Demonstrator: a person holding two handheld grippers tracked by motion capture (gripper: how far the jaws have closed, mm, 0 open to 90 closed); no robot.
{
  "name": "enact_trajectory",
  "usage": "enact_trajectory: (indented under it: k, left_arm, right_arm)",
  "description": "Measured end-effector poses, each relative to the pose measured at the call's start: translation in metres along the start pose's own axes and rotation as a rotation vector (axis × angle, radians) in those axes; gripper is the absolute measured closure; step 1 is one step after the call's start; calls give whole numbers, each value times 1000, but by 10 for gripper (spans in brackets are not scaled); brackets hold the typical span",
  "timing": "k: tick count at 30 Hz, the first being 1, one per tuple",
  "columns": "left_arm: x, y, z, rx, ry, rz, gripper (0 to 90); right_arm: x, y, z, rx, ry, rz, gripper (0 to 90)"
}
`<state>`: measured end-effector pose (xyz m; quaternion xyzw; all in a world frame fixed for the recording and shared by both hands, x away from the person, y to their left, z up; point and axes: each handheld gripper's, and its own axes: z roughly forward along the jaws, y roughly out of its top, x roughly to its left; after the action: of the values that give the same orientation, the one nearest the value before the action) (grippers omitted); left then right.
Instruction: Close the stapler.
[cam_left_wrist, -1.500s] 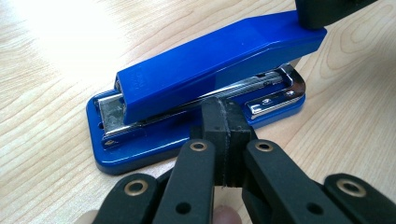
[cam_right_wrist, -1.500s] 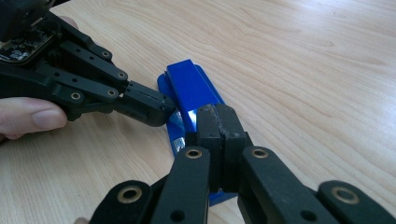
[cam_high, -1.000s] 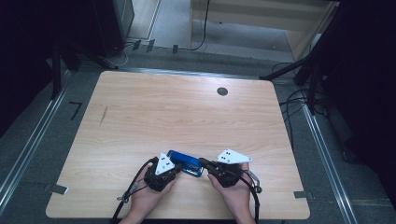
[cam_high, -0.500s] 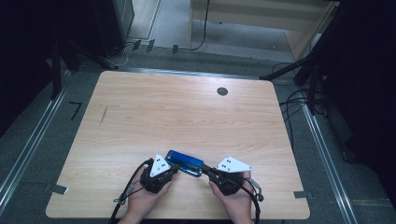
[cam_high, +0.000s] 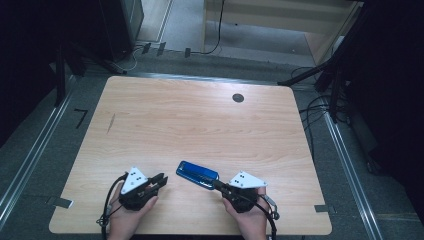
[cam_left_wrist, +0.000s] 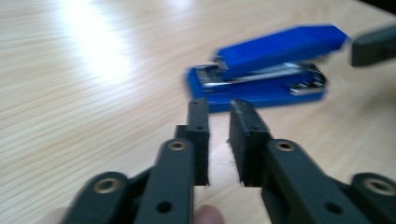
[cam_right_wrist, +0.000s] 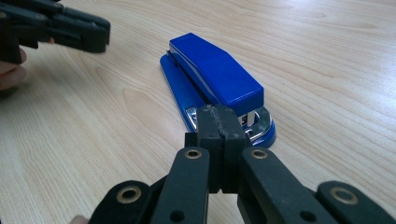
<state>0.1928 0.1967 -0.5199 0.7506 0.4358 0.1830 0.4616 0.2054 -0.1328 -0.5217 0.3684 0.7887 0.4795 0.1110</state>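
A blue stapler (cam_high: 197, 174) lies flat on the wooden table (cam_high: 200, 120), near its front edge; it also shows as the stapler (cam_left_wrist: 261, 70) and the stapler (cam_right_wrist: 212, 77) in the gripper views. My left gripper (cam_high: 161, 179) sits a short way to its left, apart from it; in the left gripper view the left gripper (cam_left_wrist: 218, 109) has a narrow gap between its jaws with nothing in it. My right gripper (cam_high: 216, 184) is at the stapler's right end. Seen in its own view, the right gripper (cam_right_wrist: 217, 114) has its jaws pressed together just in front of the stapler's metal end.
A small dark round grommet (cam_high: 238, 97) sits in the table near the far edge. Cables and dark stands line the floor to the right of the table. The other gripper's tip (cam_left_wrist: 373, 44) shows beyond the stapler.
My left gripper has drawn back to the left, away from the stapler's end. The right gripper has shifted slightly toward the front edge. The stapler has stayed put.
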Motion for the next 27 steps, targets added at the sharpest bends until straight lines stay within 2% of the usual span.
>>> enact_trajectory:
  k: [3, 7, 9, 12, 15, 16, 19, 22, 27]
  left_arm:
    - [13, -4, -9, -38, 43, -17, 676]
    - [30, -9, -19, -43, 75, -33, 574]
    - [37, -13, -25, -47, 112, -35, 515]
    - [43, -15, -33, -67, 155, -24, 378]
    - [49, -16, -41, -82, 172, -34, 311]
    - [54, -18, -48, -81, 187, -50, 279]
    - [63, -20, -53, -80, 218, -78, 159]
    - [73, -22, -57, -96, 249, -110, 130]
    - [88, -25, -58, -80, 262, -145, 124]
  right_arm:
    - [0, 0, 1, -3, 2, 4, 900]
    - [-2, 0, 0, -8, 5, 12, 900]
    - [-2, 0, 1, -8, 7, 13, 900]
    - [-1, 0, 2, -6, 9, 10, 900]
    - [0, 0, 3, -6, 9, 7, 900]
    - [1, 0, 3, -6, 8, 6, 900]
    - [1, 0, 4, -6, 4, 6, 900]
    - [0, 1, 5, -5, 11, -1, 900]
    - [1, 1, 8, -2, 14, -9, 900]
